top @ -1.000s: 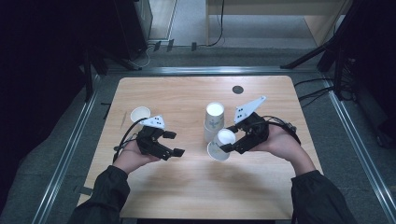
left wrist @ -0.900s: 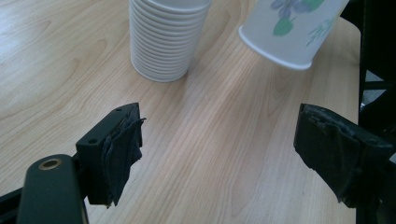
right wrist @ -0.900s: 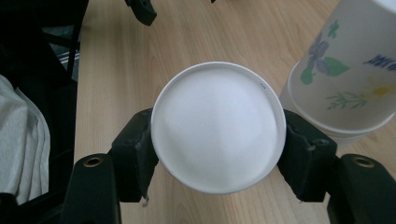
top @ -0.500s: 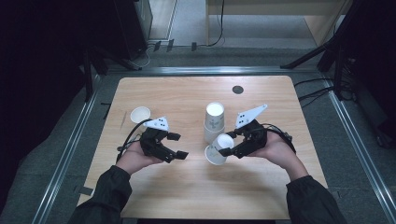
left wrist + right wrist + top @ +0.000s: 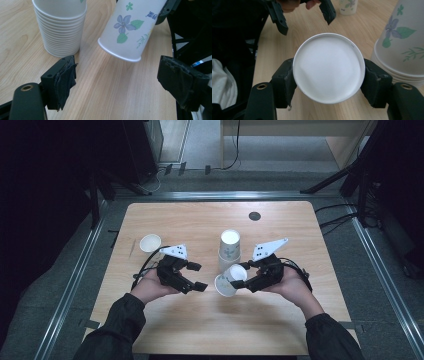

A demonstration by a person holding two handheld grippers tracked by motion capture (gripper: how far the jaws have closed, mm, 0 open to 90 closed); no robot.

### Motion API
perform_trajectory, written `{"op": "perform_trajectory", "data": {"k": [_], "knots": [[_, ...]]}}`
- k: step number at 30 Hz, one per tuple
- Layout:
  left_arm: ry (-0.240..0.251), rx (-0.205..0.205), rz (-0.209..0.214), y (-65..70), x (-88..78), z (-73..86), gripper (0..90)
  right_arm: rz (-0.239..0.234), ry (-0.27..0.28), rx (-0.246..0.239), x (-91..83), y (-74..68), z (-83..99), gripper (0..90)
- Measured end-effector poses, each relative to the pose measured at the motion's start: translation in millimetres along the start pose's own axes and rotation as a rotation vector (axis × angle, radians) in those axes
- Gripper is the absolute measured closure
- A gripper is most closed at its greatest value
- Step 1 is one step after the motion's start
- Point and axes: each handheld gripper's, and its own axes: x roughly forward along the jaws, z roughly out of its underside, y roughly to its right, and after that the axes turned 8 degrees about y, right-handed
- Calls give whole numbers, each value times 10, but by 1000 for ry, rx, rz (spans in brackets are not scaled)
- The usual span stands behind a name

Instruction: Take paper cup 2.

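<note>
Above the pale wood-grain table (image 5: 165, 330), the right gripper (image 5: 239, 276) clamped a tilted paper cup (image 5: 227, 281) (smooth white, flower-printed) by its round base, beside the ribbed cup stack (image 5: 229, 251); the left gripper (image 5: 198, 276) gaped wide, holding nothing.

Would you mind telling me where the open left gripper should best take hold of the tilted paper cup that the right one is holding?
Probably the wall just behind the rolled rim. The cup lies tilted, its closed base clamped in the right gripper, its open mouth toward the left gripper. Come in level from that side, jaws straddling the wall, and close gently, since thin paper dents.
</note>
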Motion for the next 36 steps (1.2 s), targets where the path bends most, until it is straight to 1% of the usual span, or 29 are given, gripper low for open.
{"op": "perform_trajectory", "data": {"k": [3, 6, 8, 16, 21, 22, 24, 27, 28, 29, 30, 34, 36], "knots": [[-16, 18, 10, 9, 48, 0, 157, -21, 12, 20, 23, 11, 12, 354], [-10, 30, 24, 26, 68, -17, 162, -24, 9, 19, 58, 1, 11, 354], [0, 27, 36, 21, 78, -27, 163, -24, -1, 18, 88, -9, 12, 354], [1, 33, 54, 22, 142, -31, 163, -43, 7, 25, 145, -15, 1, 354], [-19, 49, 74, 39, 210, -26, 163, -60, 1, 34, 176, -26, -4, 354], [-20, 47, 79, 44, 224, -23, 163, -60, -1, 35, 184, -30, -5, 355], [-30, 59, 87, 55, 260, -19, 163, -71, -2, 35, 198, -32, -6, 354], [-39, 67, 93, 70, 300, -15, 164, -74, -1, 34, 217, -29, -9, 354], [-42, 75, 94, 74, 307, -14, 181, -77, 1, 37, 219, -28, -10, 354], [-41, 80, 94, 77, 314, -11, 217, -80, 3, 39, 221, -25, -11, 355], [-39, 86, 94, 78, 322, -11, 224, -81, 5, 41, 222, -25, -12, 354], [-37, 80, 103, 64, 355, -10, 227, -95, 9, 51, 229, -17, -15, 355], [-42, 85, 108, 66, 373, -8, 228, -97, 13, 48, 238, -18, -16, 355]]}}
